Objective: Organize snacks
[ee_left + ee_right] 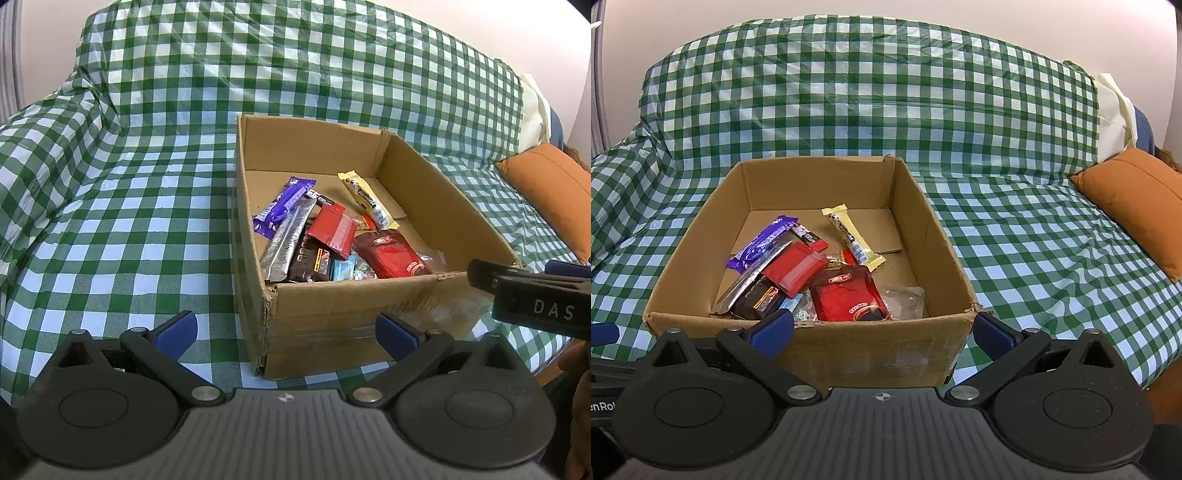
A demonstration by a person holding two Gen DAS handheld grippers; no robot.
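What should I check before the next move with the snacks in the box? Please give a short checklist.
1. Left gripper open and empty: ok, fingers wide apart, nothing between them.
2. Right gripper open and empty: ok.
3. Cardboard box open at the top: ok, no flap covers it.
4. Snacks within view: ok; the purple bar, yellow bar and red pouch all lie inside the box.
5. Snacks left outside on the checked cloth: cannot tell, none visible in these views.
6. Grippers apart from each other: ok, the right gripper shows only at the left camera's right edge.
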